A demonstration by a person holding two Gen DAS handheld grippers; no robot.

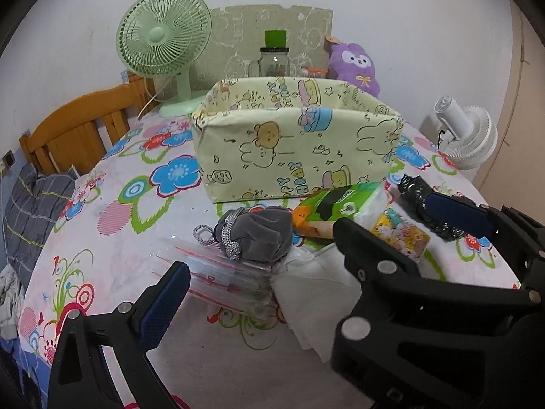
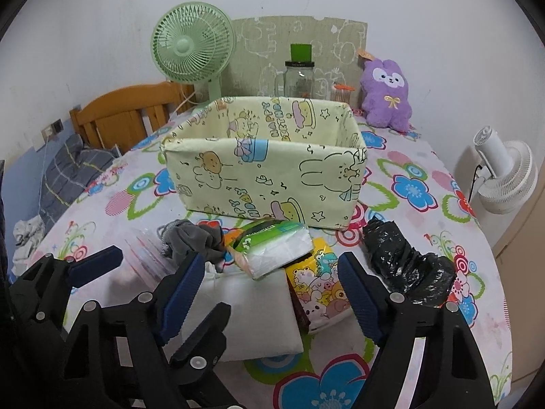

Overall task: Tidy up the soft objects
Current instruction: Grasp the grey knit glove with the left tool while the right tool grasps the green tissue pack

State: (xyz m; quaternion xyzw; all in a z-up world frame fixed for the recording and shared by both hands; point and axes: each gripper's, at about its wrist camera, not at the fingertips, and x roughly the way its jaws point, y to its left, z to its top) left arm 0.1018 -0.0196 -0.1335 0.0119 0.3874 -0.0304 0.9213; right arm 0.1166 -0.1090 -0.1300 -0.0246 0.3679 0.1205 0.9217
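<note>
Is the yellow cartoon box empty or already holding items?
Looks empty: the yellow cartoon box shows only bare printed inner walls; its floor is hidden behind the front wall.

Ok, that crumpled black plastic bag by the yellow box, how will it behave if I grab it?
The black plastic bag is crinkled and glossy, so probably light, floppy and a bit slippery. It likely squashes between the fingers rather than holding shape, so a deep pinch seems safer.

My left wrist camera looks forward and a little down over the table [image 1: 112,231], from low and close to the pile of soft things. My right wrist camera looks the same way from just beside it, more to the right. Both views share the yellow box [image 1: 296,146] [image 2: 265,170], the green fan [image 1: 163,37] [image 2: 192,44] and the wall behind.
</note>
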